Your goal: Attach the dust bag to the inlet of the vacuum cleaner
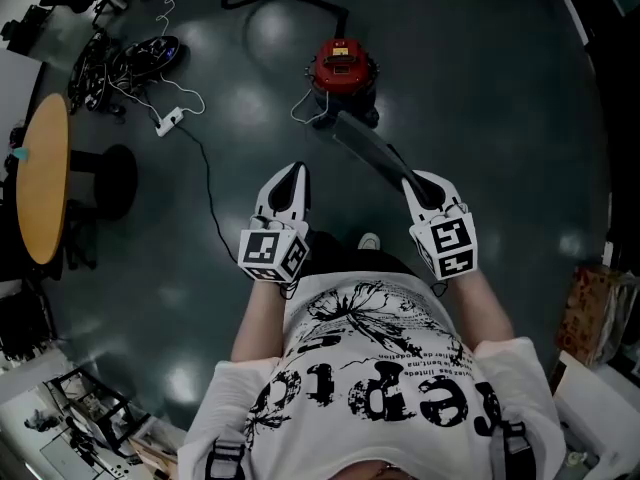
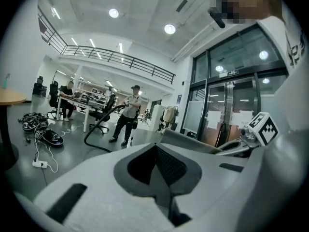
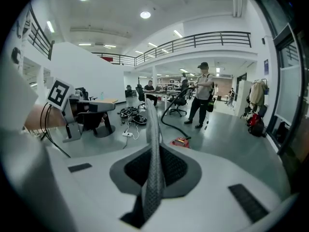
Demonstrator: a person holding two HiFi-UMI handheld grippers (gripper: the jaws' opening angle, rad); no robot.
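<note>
- The right gripper (image 1: 415,181) has its jaws closed on the bag (image 1: 365,146), a flat grey sheet.
- In the right gripper view the bag stands edge-on between the two jaws. It rises out of them as a thin strip with a woven surface.
- In the head view the bag runs from these jaws forward and to the left, toward the vacuum (image 1: 342,68).
- The vacuum is red and stands on the dark floor (image 1: 480,88), in front of the person.
- The far end of the bag seems to be in the air, just short of the vacuum. From above I cannot tell for sure whether it touches.
- The left gripper (image 1: 292,173) has its jaws pressed together, and nothing is between them.
- The left gripper is beside the right one, and it is apart from the bag.
- Both grippers are held in front of the person's white shirt (image 1: 370,368), which has black print on it.
- At the left edge of the head view there is a round wooden table (image 1: 45,178).
- A white power strip (image 1: 168,121) lies on the floor between the table and the vacuum. A heap of cables (image 1: 115,58) lies near it, farther away.
- In the right gripper view another person (image 3: 203,95) stands far off in the hall and holds a black hose (image 3: 162,116), which curves down to the floor.
</note>
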